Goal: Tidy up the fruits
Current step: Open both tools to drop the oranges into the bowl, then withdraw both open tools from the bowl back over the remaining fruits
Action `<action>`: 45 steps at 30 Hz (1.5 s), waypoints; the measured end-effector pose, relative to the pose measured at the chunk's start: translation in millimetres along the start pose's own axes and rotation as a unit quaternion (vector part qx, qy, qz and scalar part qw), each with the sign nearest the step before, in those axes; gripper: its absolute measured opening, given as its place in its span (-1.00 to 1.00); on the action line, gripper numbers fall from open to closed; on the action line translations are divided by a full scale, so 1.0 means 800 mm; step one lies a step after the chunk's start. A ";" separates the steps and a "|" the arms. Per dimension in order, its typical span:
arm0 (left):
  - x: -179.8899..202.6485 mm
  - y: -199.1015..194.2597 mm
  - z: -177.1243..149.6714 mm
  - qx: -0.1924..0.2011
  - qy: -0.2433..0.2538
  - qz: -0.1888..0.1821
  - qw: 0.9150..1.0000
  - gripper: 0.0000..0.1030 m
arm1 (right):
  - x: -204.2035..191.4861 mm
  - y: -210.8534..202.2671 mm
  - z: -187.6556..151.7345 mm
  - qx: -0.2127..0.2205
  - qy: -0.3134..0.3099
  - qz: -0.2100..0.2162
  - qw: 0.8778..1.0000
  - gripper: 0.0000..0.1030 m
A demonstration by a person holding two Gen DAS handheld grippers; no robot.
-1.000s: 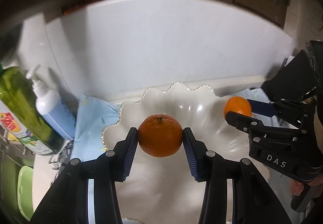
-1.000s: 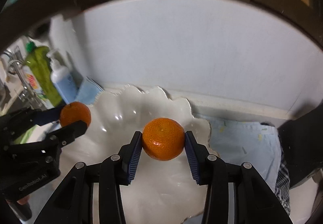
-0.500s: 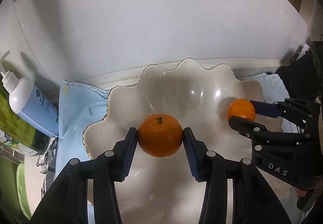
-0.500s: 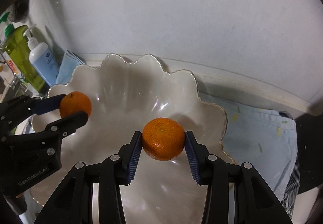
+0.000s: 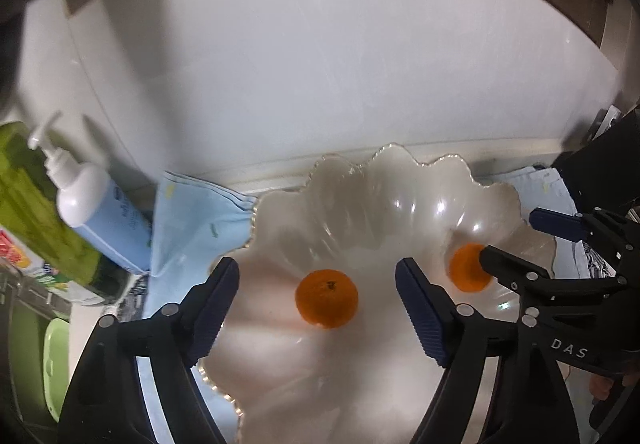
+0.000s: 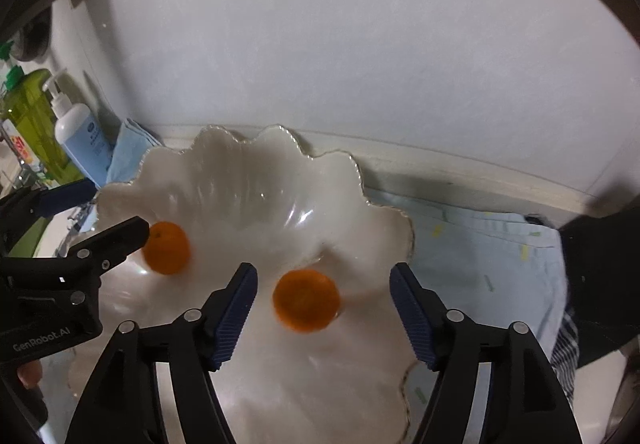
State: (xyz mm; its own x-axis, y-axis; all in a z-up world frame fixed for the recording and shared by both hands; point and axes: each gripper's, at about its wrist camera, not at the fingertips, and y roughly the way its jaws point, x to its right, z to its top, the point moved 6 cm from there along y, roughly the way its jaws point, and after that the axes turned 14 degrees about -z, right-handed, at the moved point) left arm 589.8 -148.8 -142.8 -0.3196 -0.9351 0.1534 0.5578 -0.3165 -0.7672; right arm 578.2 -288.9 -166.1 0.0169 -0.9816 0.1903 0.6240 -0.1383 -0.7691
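Two oranges lie in a white scalloped bowl (image 5: 404, 179). In the left wrist view my left gripper (image 5: 316, 308) is open, its jaws wide apart on either side of one orange (image 5: 326, 298) below them. The other orange (image 5: 466, 268) lies to the right, partly behind my right gripper (image 5: 520, 244), which is open too. In the right wrist view my right gripper (image 6: 323, 308) stands open over its orange (image 6: 306, 306); the left gripper (image 6: 96, 211) is open beside the other orange (image 6: 168, 248) in the bowl (image 6: 248, 151).
A light blue cloth (image 5: 188, 219) lies under the bowl and spreads right (image 6: 480, 256). A blue pump bottle (image 5: 100, 211) and a green bottle (image 5: 36, 211) stand at the left by the white wall. A dark object (image 6: 600, 276) sits at the right.
Both grippers have opened and let go of their oranges, which now lie in the bowl. Both grippers have also lifted back a little from the bowl.
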 end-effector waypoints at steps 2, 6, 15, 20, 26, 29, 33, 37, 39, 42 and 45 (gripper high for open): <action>0.003 -0.015 0.001 0.010 0.009 0.006 1.000 0.61 | 0.004 -0.013 0.002 0.011 -0.001 -0.002 1.000 0.43; 0.006 -0.048 -0.002 0.035 0.018 0.017 0.999 0.67 | 0.006 -0.042 0.000 0.033 0.007 -0.009 0.999 0.50; 0.016 -0.131 -0.021 0.090 0.041 0.027 0.995 0.80 | 0.004 -0.114 -0.009 0.086 0.015 -0.014 0.996 0.53; 0.024 -0.175 -0.035 0.119 0.047 0.022 0.992 0.83 | 0.002 -0.161 -0.023 0.118 0.019 -0.011 0.993 0.53; 0.031 -0.234 -0.059 0.160 0.062 0.033 0.985 0.87 | 0.000 -0.221 -0.044 0.167 0.028 -0.028 0.985 0.53; 0.036 -0.258 -0.072 0.175 0.070 0.037 0.981 0.90 | -0.005 -0.246 -0.056 0.184 0.024 -0.035 0.982 0.53; 0.042 -0.286 -0.091 0.189 0.076 0.037 0.978 0.92 | -0.012 -0.276 -0.076 0.202 0.025 -0.036 0.978 0.53; 0.047 -0.308 -0.115 0.196 0.082 0.040 0.976 0.93 | -0.015 -0.298 -0.098 0.210 0.032 -0.031 0.977 0.53; 0.050 -0.317 -0.127 0.196 0.084 0.041 0.976 0.95 | -0.017 -0.305 -0.110 0.211 0.036 -0.029 0.976 0.53; 0.054 -0.325 -0.146 0.192 0.090 0.042 0.976 0.95 | -0.022 -0.312 -0.129 0.208 0.038 -0.027 0.977 0.53; 0.057 -0.327 -0.164 0.185 0.095 0.041 0.977 0.96 | -0.027 -0.317 -0.147 0.207 0.039 -0.028 0.977 0.53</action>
State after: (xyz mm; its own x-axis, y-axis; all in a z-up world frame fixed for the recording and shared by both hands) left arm 328.7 -88.0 -16.8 -0.3797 -0.9241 -0.0443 0.8150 -0.3114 -0.4887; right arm 327.9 -248.6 -47.3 -0.0748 -0.9834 0.1655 0.8855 -0.1418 -0.4425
